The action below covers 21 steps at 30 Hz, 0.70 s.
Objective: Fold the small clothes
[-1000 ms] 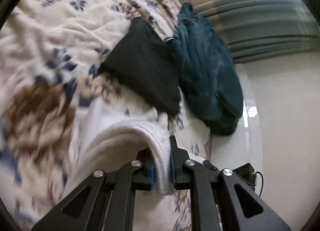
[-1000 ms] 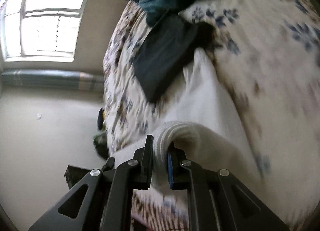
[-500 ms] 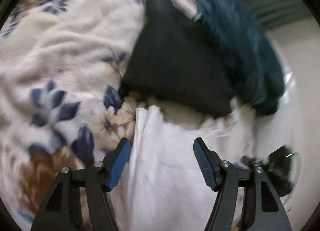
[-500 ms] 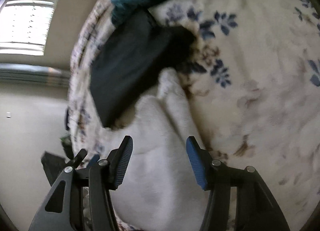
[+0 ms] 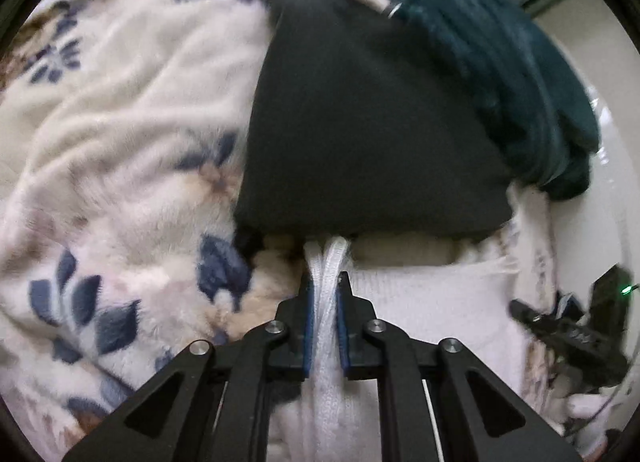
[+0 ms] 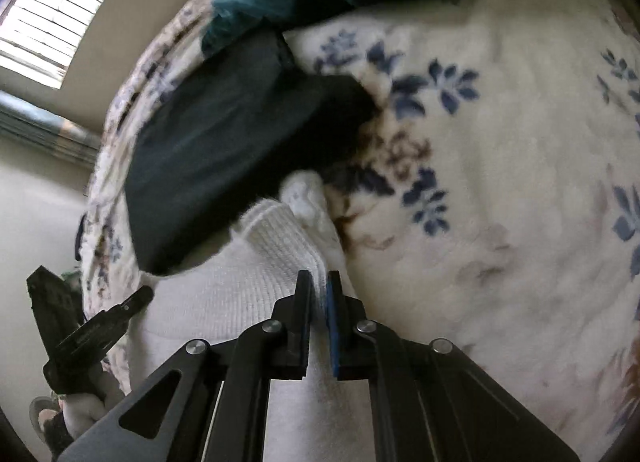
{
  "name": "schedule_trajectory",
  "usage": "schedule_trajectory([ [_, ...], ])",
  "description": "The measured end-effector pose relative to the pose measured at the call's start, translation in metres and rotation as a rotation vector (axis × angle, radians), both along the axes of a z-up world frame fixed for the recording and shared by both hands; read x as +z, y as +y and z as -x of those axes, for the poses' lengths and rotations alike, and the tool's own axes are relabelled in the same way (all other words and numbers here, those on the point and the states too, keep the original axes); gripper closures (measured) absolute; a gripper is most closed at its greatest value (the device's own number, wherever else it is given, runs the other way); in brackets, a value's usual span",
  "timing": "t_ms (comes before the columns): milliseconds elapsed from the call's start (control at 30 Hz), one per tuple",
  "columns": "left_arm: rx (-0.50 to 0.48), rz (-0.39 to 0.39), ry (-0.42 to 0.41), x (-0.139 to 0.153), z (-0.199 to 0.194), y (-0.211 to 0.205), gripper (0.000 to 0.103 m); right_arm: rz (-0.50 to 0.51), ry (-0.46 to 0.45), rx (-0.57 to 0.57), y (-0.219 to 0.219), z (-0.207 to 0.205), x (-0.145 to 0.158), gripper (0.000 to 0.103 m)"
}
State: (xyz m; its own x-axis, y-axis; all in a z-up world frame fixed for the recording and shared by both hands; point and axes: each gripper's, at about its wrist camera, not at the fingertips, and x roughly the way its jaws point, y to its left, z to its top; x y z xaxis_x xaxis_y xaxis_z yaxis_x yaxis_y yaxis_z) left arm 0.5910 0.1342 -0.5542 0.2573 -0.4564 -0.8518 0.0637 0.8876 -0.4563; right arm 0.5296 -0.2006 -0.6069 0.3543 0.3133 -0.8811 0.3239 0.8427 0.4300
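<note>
Both grippers, left (image 5: 324, 294) and right (image 6: 318, 286), are pinching the white garment (image 5: 424, 302), seemingly at its folded edges.

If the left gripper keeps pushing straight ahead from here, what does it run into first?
Probably the black folded garment, lying just beyond the white knit garment that the left gripper is pinching; the gap is hard to judge.

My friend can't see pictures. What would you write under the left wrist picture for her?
The left tool pinches the edge of a white knitted garment on a flowery fleece blanket. Just beyond lie a folded black garment and a teal fuzzy one.
</note>
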Motion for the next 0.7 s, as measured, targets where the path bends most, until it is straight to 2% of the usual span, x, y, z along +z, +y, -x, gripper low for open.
schedule_trajectory([
  [100,-0.014,-0.009,0.019,-0.006,-0.002,0.005,0.095,0.017,0.024,0.014,0.005,-0.011,-0.005,0.096],
  [200,-0.019,0.006,0.025,0.002,-0.001,0.01,0.095,0.016,0.05,0.056,0.012,-0.02,-0.008,0.095],
  [267,-0.001,0.049,0.045,0.01,0.002,0.017,0.09,0.006,0.071,0.075,0.011,-0.021,-0.007,0.094],
  [300,0.012,0.087,0.057,0.011,0.004,0.021,0.087,-0.015,0.077,0.079,0.01,-0.021,-0.006,0.089],
  [333,0.045,0.123,0.068,0.018,0.009,0.031,0.077,-0.038,0.081,0.079,0.007,-0.019,-0.003,0.08],
  [367,0.072,0.148,0.066,0.025,0.015,0.038,0.072,-0.054,0.078,0.073,0.002,-0.013,0.003,0.069],
  [433,0.118,0.203,0.038,0.041,0.033,0.054,0.045,-0.092,0.058,0.062,-0.009,0.002,0.016,0.056],
  [467,0.131,0.229,0.028,0.048,0.044,0.06,0.037,-0.123,0.049,0.064,-0.014,0.011,0.021,0.05],
  [500,0.137,0.251,0.02,0.052,0.053,0.064,0.037,-0.145,0.047,0.068,-0.018,0.018,0.024,0.044],
  [533,0.145,0.274,0.021,0.056,0.069,0.068,0.037,-0.16,0.049,0.069,-0.022,0.026,0.026,0.031],
  [567,0.149,0.291,0.033,0.057,0.08,0.07,0.037,-0.183,0.049,0.071,-0.026,0.036,0.027,0.024],
  [633,0.146,0.322,0.063,0.054,0.105,0.072,0.037,-0.241,0.059,0.097,-0.031,0.055,0.022,0.024],
  [700,0.138,0.301,0.078,0.049,0.12,0.064,0.037,-0.263,0.092,0.138,-0.026,0.07,0.011,0.024],
])
